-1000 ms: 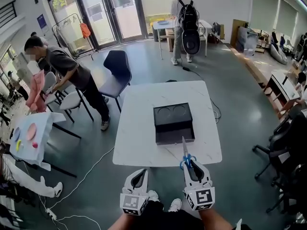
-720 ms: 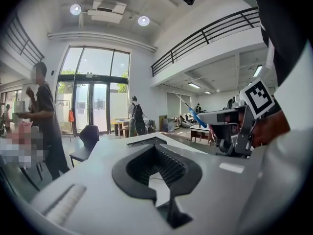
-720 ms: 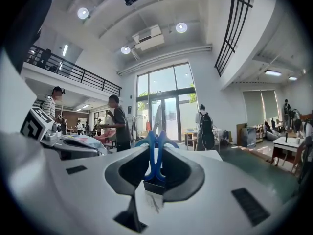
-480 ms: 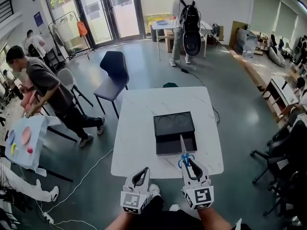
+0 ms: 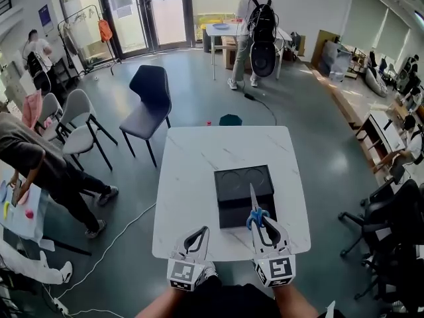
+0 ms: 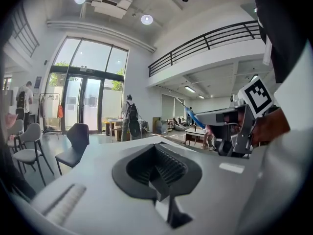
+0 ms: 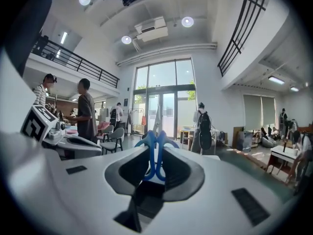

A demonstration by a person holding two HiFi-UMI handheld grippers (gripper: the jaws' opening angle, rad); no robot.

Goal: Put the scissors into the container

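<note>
Blue-handled scissors are clamped by their handles in my right gripper, shut on them. Their blade points forward, its tip over the black container on the white table. In the right gripper view the scissors stand upright between the jaws. My left gripper hovers at the table's near edge, to the left of the container, with its jaws together and nothing in them. From the left gripper view, the right gripper shows with the scissors sticking out of it.
The container has two round hollows at its far half and a deeper near section. A dark chair stands beyond the table's far left corner. A person bends at the left; another with a backpack stands far off. An office chair is at the right.
My right gripper has carried the scissors forward, from short of the container's near wall to over the box. The left gripper followed to the table edge. The person at left walked nearer.
</note>
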